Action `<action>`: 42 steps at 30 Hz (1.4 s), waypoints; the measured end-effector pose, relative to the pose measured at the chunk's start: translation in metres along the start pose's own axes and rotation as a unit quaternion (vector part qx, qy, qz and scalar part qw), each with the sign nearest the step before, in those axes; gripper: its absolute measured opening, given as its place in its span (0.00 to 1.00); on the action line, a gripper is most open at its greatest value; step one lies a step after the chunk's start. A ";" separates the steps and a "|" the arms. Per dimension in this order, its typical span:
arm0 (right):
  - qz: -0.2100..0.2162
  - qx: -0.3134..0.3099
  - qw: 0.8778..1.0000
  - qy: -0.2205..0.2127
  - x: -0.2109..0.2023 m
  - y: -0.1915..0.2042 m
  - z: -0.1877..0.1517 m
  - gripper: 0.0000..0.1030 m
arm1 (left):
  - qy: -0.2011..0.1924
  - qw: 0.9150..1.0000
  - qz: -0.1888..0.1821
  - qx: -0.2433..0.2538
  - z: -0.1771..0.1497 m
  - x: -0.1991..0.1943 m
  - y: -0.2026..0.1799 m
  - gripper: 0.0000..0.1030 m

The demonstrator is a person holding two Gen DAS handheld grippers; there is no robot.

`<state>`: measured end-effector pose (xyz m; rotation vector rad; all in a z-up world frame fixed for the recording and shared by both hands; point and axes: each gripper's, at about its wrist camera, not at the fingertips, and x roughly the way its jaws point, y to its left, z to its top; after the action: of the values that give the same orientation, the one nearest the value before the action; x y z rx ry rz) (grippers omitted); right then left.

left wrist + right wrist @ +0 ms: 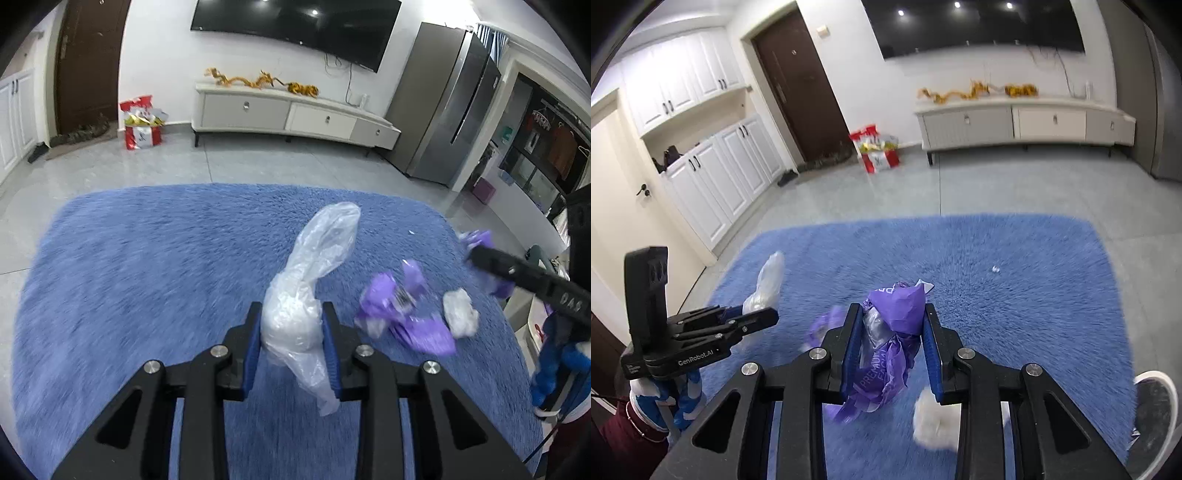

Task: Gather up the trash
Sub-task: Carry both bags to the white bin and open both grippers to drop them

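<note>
My left gripper (291, 325) is shut on a crumpled clear plastic bag (310, 280) and holds it above the blue rug (147, 277). My right gripper (892, 325) is shut on a crumpled purple wrapper (897, 317) above the rug (1015, 295). In the left wrist view another purple wrapper (402, 314) and a white paper wad (460, 312) lie on the rug to the right, and the right gripper (476, 254) shows at the far right with purple in it. In the right wrist view the white wad (934, 421) lies below the right finger, and the left gripper (761, 317) shows at left with the plastic bag (768, 280).
A small white scrap (996, 269) lies on the rug further out. A red and white gift bag (140, 122) stands on the tiled floor by the brown door. A white TV cabinet (291, 114) runs along the far wall. A shoe (1152, 410) shows at the lower right.
</note>
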<state>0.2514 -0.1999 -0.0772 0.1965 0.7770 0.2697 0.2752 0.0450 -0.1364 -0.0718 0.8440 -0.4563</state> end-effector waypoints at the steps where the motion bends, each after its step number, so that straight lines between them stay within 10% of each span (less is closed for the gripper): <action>1: -0.001 -0.004 1.000 -0.007 -0.011 0.004 -0.003 0.30 | -0.001 1.000 0.003 0.000 -0.004 -0.007 -0.001 0.28; 22: -0.007 0.008 0.999 -0.043 -0.163 -0.003 -0.119 0.30 | 0.003 0.999 0.015 0.039 -0.093 -0.108 -0.089 0.28; 42: -0.105 0.172 0.977 -0.073 -0.219 -0.193 -0.200 0.30 | 0.093 0.969 -0.100 0.208 -0.070 -0.003 -0.334 0.28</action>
<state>-0.0078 -0.4359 -0.1240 0.4520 0.6872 -0.0821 0.1011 -0.2466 -0.1009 0.2799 0.9122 -0.8318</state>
